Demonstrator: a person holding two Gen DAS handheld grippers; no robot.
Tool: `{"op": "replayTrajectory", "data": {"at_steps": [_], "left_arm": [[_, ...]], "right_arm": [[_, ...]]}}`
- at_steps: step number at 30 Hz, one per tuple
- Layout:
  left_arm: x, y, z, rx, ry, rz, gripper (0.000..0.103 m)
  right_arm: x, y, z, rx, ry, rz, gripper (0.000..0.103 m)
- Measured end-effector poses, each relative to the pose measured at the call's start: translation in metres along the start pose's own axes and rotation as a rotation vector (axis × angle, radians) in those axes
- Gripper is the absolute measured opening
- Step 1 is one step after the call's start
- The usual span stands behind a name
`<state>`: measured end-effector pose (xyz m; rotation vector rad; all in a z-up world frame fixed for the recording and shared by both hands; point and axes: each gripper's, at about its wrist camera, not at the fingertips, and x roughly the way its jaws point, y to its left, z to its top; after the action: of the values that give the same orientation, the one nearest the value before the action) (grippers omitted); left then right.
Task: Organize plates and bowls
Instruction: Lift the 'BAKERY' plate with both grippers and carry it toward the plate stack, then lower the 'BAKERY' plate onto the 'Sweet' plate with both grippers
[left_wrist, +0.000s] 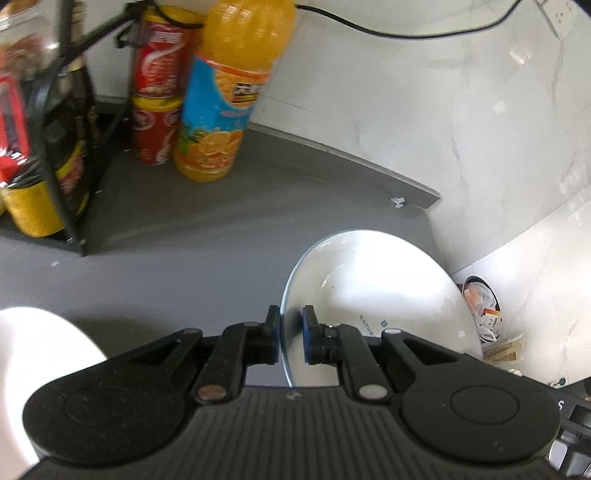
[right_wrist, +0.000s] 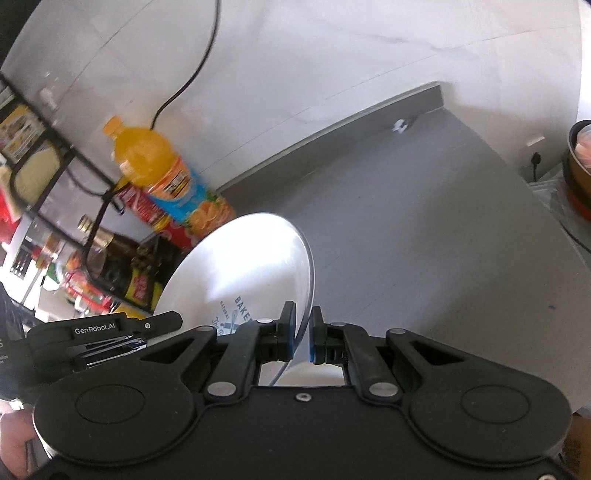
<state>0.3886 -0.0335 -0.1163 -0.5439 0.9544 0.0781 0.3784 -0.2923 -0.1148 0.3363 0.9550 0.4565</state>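
My left gripper (left_wrist: 290, 321) is shut on the rim of a white plate (left_wrist: 388, 288) that stands on edge and spreads to the right, with printed letters near the grip. My right gripper (right_wrist: 303, 317) is shut on the rim of a white printed plate (right_wrist: 243, 266) that tilts away to the left. I cannot tell whether both hold the same plate. A black housing marked GenRobot.AI (right_wrist: 99, 328) sits just left of that plate. Another white dish (left_wrist: 37, 350) shows blurred at the lower left.
A grey counter (left_wrist: 221, 240) runs under a marble wall. An orange juice bottle (left_wrist: 229, 92), red cans (left_wrist: 159, 74) and a black wire rack (left_wrist: 62, 147) of jars stand at the back left. A bin with rubbish (left_wrist: 484, 314) lies below the counter's end. A pot (right_wrist: 580, 158) stands at the right.
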Motion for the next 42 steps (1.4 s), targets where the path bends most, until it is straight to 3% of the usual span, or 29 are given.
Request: {"op": "replayTrajectory", "data": {"at_steps": [19, 42], "left_arm": [[-0.083, 0.093, -0.043, -0.121, -0.069, 0.097, 0.01], [-0.117, 0.165, -0.098, -0.249, -0.054, 0.159, 0.01]], "right_arm": [[0.006, 0.075, -0.064, -0.122, 0.077, 0.093, 0.007], [0.023, 0.116, -0.108, -0.218, 0.193, 0.098, 0.007]]}}
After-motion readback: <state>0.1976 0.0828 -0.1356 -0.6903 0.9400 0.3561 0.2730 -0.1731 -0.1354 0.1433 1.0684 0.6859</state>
